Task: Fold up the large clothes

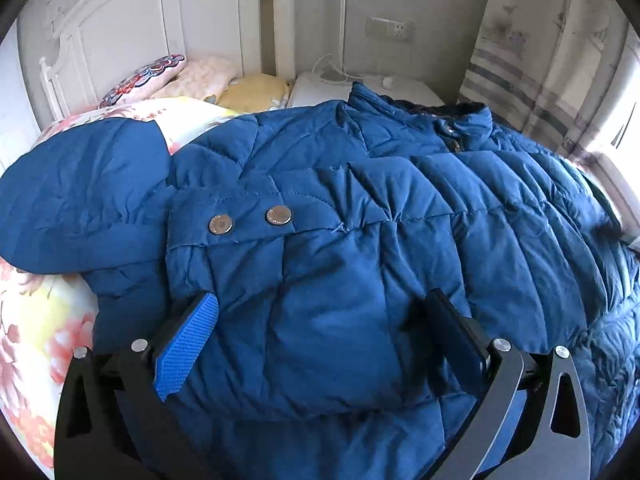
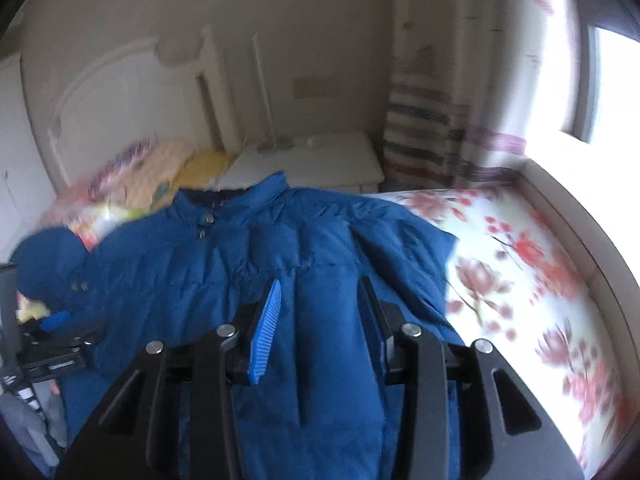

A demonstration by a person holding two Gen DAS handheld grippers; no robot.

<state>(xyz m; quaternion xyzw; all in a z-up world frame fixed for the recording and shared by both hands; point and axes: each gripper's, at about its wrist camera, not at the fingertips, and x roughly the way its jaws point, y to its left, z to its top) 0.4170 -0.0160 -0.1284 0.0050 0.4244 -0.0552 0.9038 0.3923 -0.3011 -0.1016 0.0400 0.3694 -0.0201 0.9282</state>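
On the bed, over the floral bedsheet (image 2: 532, 264), your blue puffer jacket (image 1: 340, 216) lies spread flat, front side up, collar toward the white headboard (image 1: 132, 20). The collar (image 1: 460, 120) is snapped closed; two metal snaps (image 1: 250, 220) sit on a flap of the near sleeve, which is folded in across the chest. Your left gripper (image 1: 320, 344) hovers low over that folded sleeve with its jaws spread wide; the quilted fabric bulges between the blue ribbed pad (image 1: 186, 348) and the dark finger opposite, but neither pad presses on it. Your right gripper (image 2: 320, 320) hangs over the jacket's other side, jaws partly apart, cloth showing beneath the gap and nothing pinched; that view is blurred, so contact with the fabric is hard to judge. No containers in view. Around the work: patterned pillows (image 1: 144, 80) and a yellow cushion (image 1: 256, 90) stacked at the headboard, a white nightstand (image 1: 360, 84) with a white cord on top beside the bed, a wall socket (image 1: 390, 29) above it, a striped curtain (image 1: 532, 60) by the bright window. The hood (image 1: 80, 200) bunches at the jacket's far left edge. In the right wrist view the left gripper's frame shows at the left margin.
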